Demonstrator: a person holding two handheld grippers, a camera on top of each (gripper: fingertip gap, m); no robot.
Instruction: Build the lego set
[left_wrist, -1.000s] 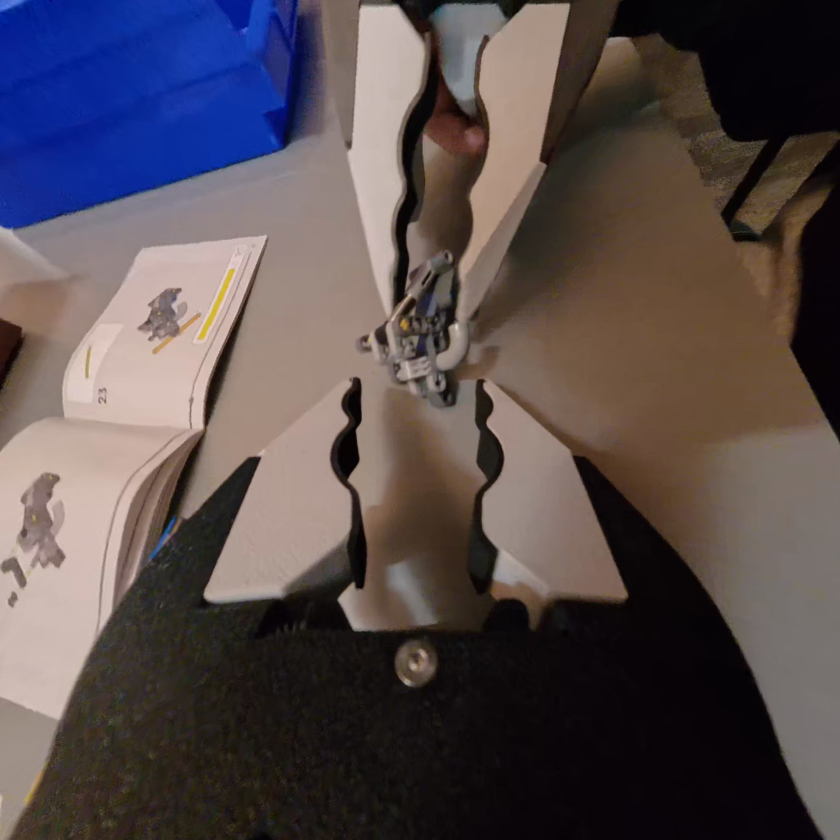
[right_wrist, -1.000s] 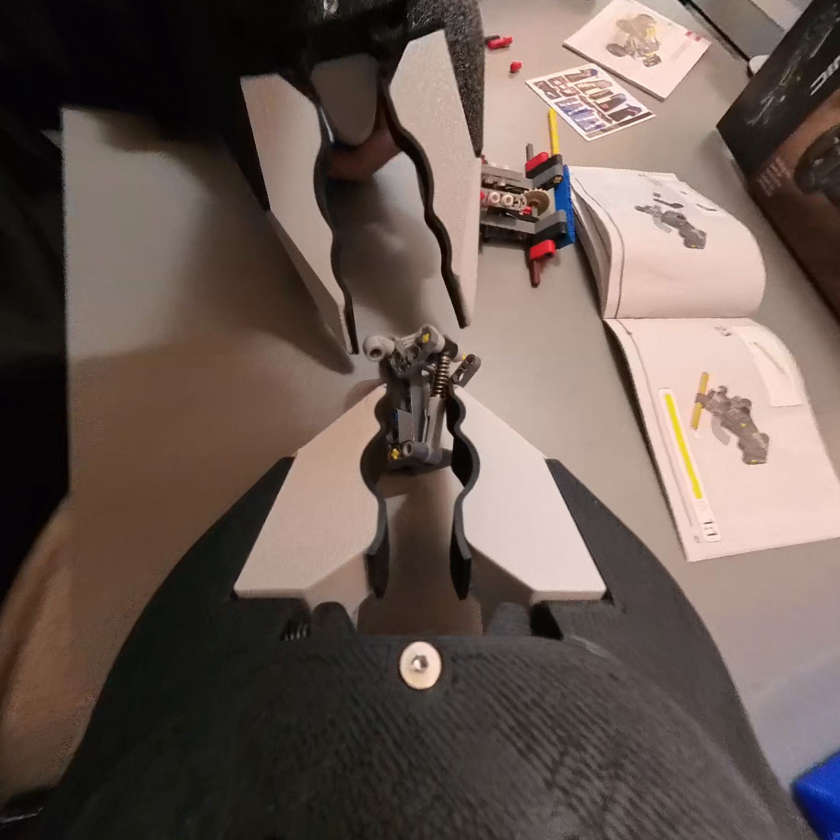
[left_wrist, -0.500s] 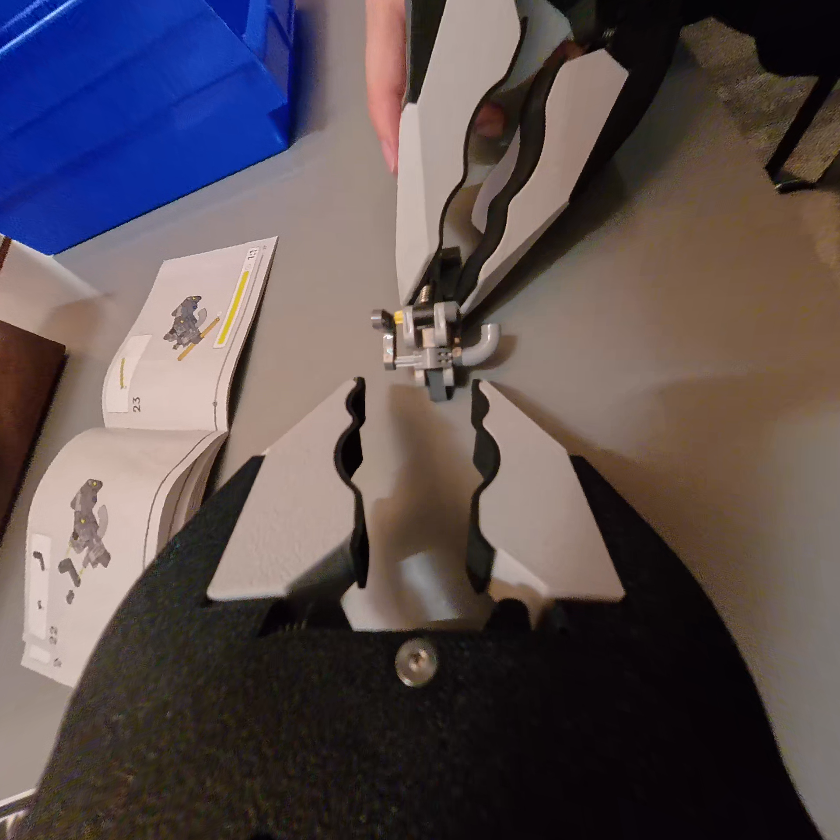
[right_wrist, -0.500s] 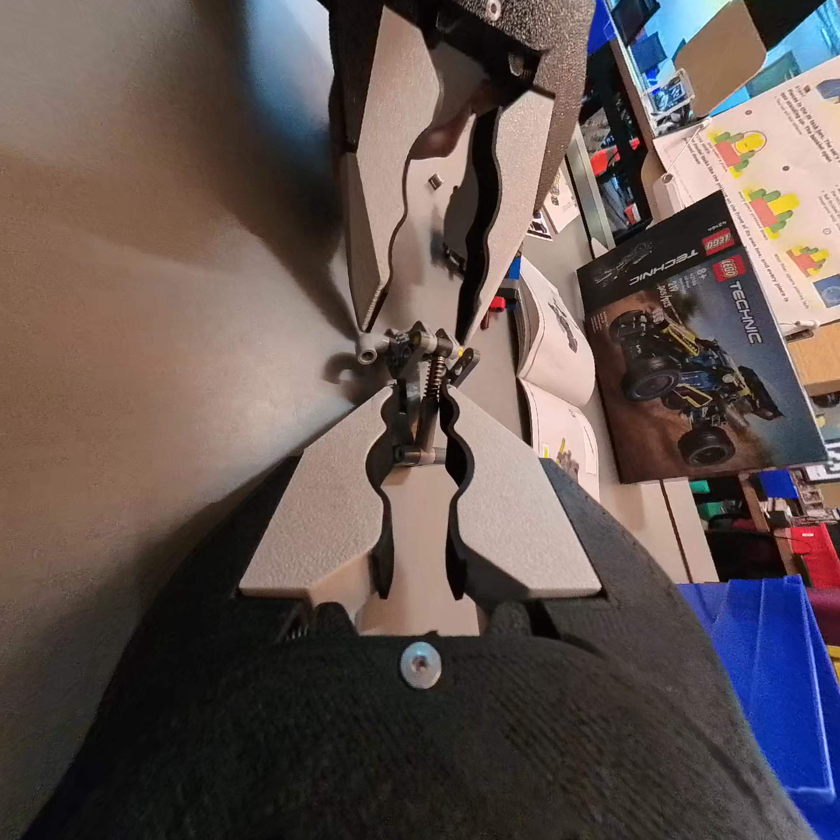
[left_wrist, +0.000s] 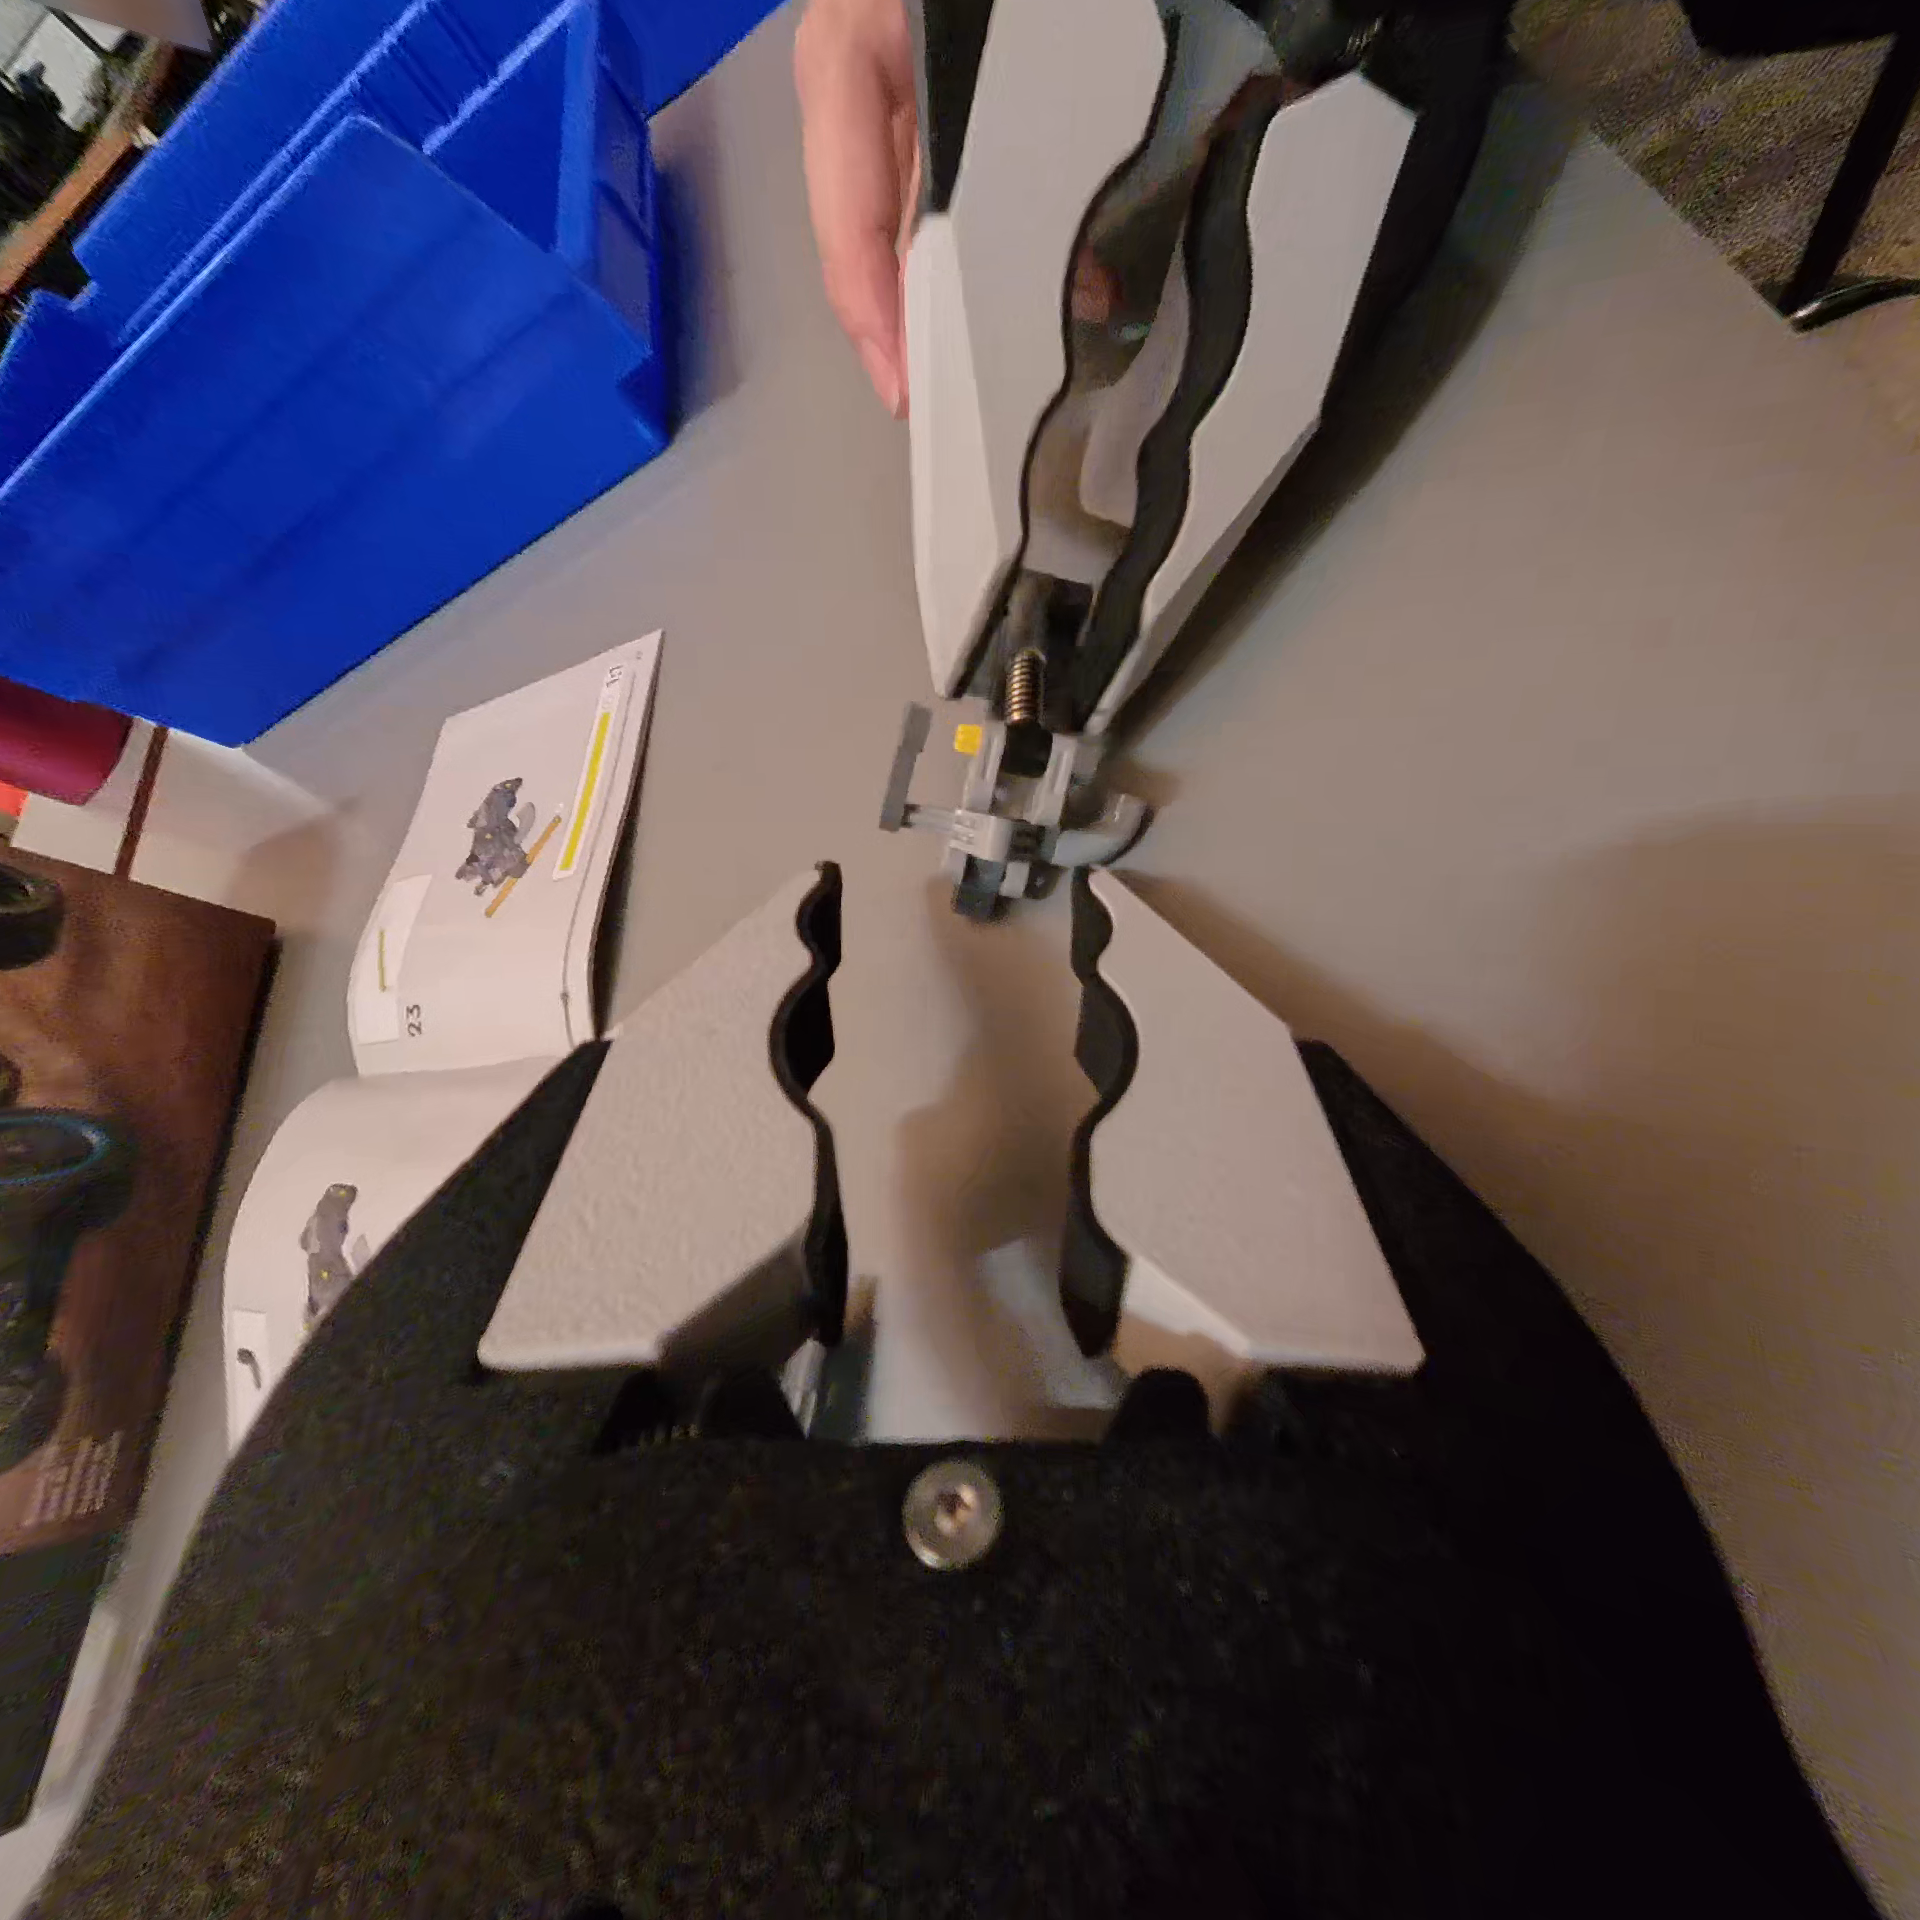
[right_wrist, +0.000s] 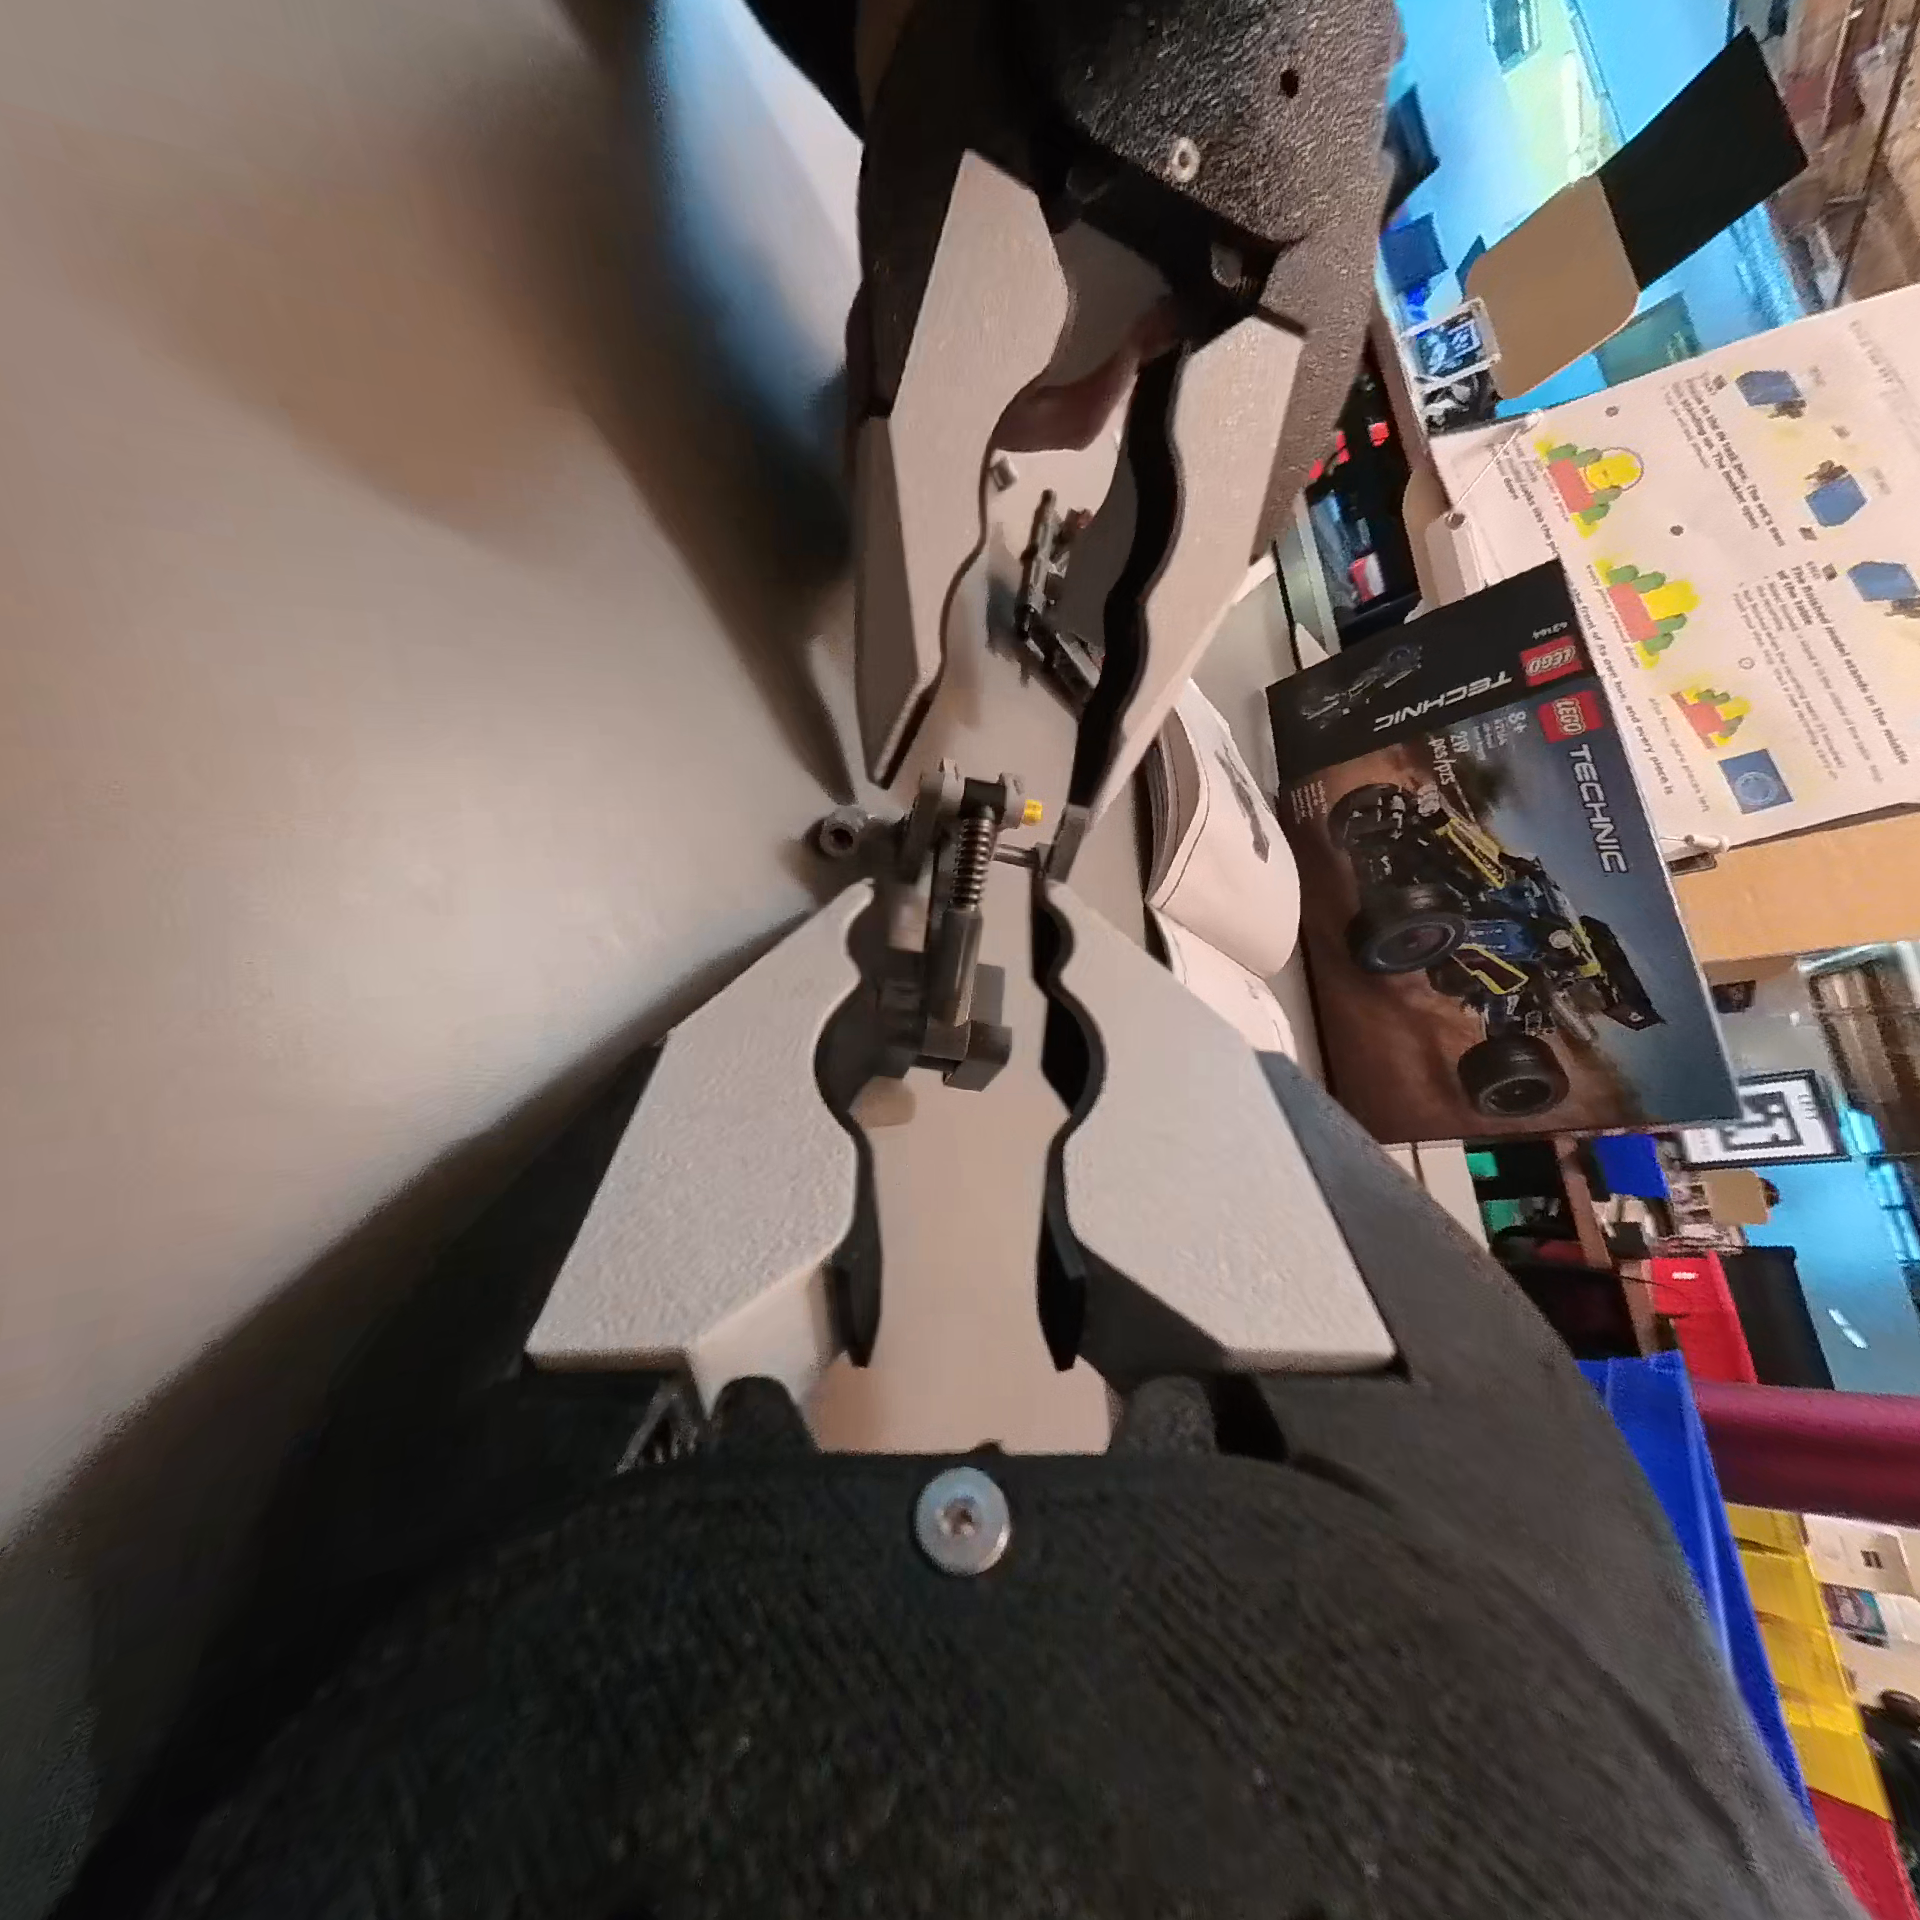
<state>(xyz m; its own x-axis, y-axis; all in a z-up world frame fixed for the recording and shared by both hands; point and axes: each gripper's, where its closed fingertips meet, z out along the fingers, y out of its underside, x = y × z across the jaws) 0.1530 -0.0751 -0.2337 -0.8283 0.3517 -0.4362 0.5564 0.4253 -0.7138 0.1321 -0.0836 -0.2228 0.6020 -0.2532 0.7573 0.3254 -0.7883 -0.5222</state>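
Note:
A small grey Lego assembly (right_wrist: 940, 925) with a black coil spring and a yellow pin is clamped between the fingers of my right gripper (right_wrist: 956, 894), which is rolled onto its side just above the grey table (right_wrist: 364, 727). In the left wrist view the assembly (left_wrist: 997, 800) sticks out of the right gripper's fingertips (left_wrist: 961, 665). My left gripper (left_wrist: 956, 888) is open and empty, its tips just short of the assembly's near end. It also shows in the right wrist view (right_wrist: 982, 784), facing my right gripper from the top.
Blue bins (left_wrist: 312, 364) stand at the back left. An open instruction booklet (left_wrist: 499, 883) lies left of the grippers, with the set's box (right_wrist: 1507, 883) beyond it. A hand (left_wrist: 852, 208) holds the right gripper. Another partial build (right_wrist: 1049, 592) lies behind the left gripper. The grippers are tip to tip, or close to it.
My right gripper has rolled about a quarter turn, turning the assembly with it so the spring now faces the left gripper. The left gripper stays open and has edged closer.

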